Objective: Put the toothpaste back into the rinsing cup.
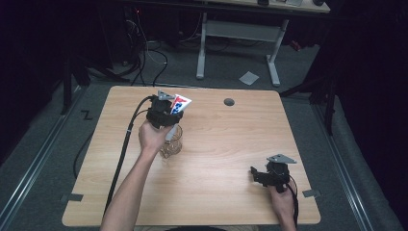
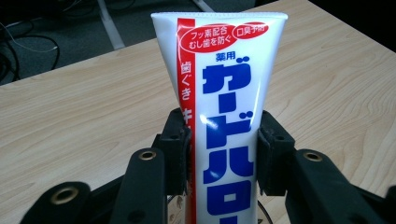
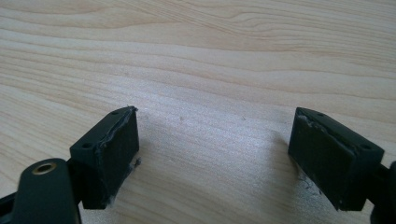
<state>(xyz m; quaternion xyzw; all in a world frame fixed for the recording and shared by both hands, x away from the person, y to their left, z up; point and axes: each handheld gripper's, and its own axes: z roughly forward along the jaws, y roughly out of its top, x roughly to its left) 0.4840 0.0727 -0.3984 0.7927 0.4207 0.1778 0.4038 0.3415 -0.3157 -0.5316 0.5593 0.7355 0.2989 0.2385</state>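
A white toothpaste tube (image 2: 224, 102) with red and blue print stands upright between the jaws of my left gripper (image 2: 224, 154), which is shut on its middle. In the high view that left gripper (image 1: 166, 113) hangs over a clear glass cup (image 1: 172, 142) at the table's centre left, the tube (image 1: 180, 104) sticking up and to the right. My right gripper (image 3: 215, 154) is open, its pads wide apart just over bare wood. The high view places this right gripper (image 1: 257, 175) near the front right of the table.
The wooden table (image 1: 216, 144) has a round grey cable hole (image 1: 229, 102) near its far edge. Beyond the table stand a white desk frame (image 1: 240, 33) and loose cables on the grey floor. A piece of paper (image 1: 248, 77) lies on the floor.
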